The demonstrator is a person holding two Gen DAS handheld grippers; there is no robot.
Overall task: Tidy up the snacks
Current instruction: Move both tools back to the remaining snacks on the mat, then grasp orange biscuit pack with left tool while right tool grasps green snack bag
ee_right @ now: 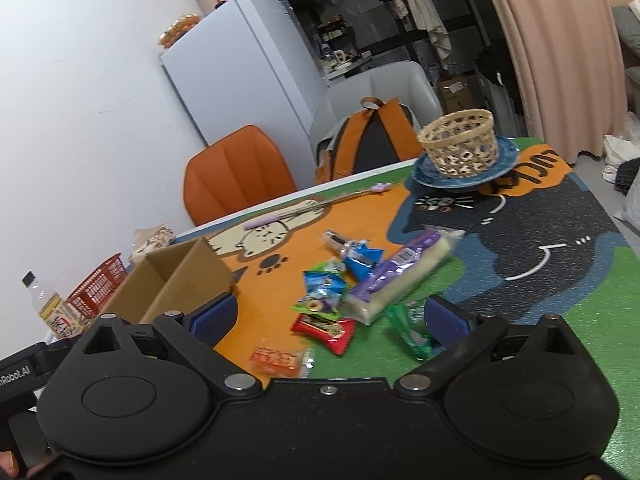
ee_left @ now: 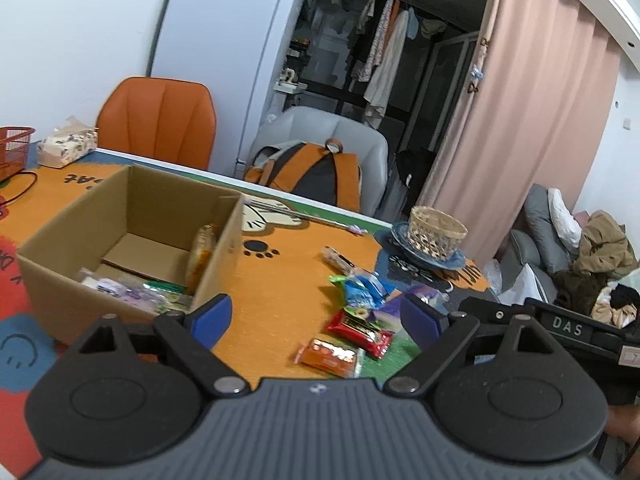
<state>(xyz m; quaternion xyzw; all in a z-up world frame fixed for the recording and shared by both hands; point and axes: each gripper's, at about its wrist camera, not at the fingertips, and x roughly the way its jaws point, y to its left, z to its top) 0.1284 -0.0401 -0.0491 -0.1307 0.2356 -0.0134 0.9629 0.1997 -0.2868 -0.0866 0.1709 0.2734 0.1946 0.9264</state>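
Both grippers — left gripper (ee_left: 316, 320), right gripper (ee_right: 328, 320) — are hanging spread and empty over the crinkly red foil snack packet (ee_right: 323, 330) lying beside the brown cardboard box (ee_left: 132, 240) — light, slippery; I'm judging its flat middle best.

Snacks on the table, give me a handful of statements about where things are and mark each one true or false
1. The cardboard box already holds some snack packets. True.
2. The woven basket stands inside the cardboard box. False: it stands on a blue plate at the far end of the table.
3. A red packet lies loose on the table among other snacks. True.
4. The right gripper is shut on the long purple packet. False: its jaws stand open and empty, with the packet lying on the table ahead.
5. The left gripper holds the orange packet. False: it is open and that packet lies on the table.
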